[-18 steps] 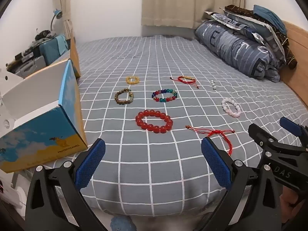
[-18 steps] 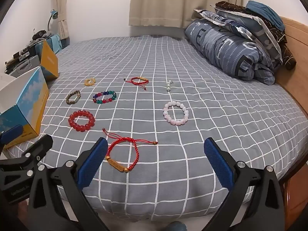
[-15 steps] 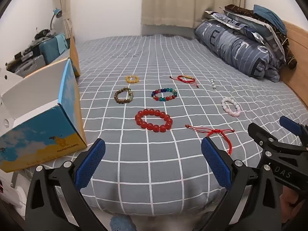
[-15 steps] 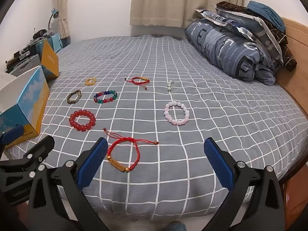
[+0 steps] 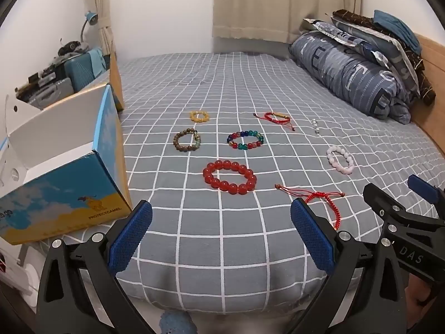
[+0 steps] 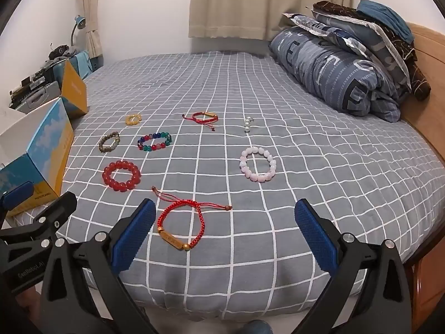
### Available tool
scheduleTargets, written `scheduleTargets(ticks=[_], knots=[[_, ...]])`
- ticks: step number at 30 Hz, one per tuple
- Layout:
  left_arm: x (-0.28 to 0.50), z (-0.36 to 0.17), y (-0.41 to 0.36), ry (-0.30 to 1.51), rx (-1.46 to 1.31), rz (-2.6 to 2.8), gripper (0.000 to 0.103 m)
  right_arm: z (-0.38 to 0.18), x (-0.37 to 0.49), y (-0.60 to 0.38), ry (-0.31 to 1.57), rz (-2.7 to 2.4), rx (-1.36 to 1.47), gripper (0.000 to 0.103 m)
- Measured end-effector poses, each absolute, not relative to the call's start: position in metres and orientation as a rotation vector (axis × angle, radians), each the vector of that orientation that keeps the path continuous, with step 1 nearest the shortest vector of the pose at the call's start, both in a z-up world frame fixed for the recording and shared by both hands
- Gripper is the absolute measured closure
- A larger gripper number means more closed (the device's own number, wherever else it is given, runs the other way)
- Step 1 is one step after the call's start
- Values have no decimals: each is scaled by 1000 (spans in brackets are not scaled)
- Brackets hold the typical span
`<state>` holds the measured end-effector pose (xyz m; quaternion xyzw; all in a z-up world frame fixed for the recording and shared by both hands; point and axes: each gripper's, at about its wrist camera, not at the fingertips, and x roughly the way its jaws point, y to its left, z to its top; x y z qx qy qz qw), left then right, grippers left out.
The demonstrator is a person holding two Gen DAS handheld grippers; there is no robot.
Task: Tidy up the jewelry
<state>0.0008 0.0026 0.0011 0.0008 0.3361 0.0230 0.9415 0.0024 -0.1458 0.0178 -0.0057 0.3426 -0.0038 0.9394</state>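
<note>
Now both my grippers, left gripper (image 5: 221, 231) and right gripper (image 6: 225, 229), gape empty; lower squarely over the red cord bracelet (image 6: 180, 224), pinching braid without snagging bedsheet (image 6: 306, 105).

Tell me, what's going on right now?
Both grippers, left and right, open, empty. Bracelets lie untouched on bed; box open at left. Nothing blocking.

The blue and yellow box (image 5: 66, 194) by the bed has a little camel picture with "PROTECTCAMEL" under it. The right gripper (image 5: 417, 256) has "DAS" in white letters. The left gripper (image 6: 30, 264) says "GenRobot.AI". The big pillow roll (image 5: 347, 75) has large letters, hard to read.
</note>
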Motion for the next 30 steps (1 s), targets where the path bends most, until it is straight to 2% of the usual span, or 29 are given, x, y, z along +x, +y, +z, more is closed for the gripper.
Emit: scheduleTargets(ticks=[30], knots=[[5, 0, 2, 691, 4, 46, 6, 18, 3, -149, 689, -20, -19, 7]])
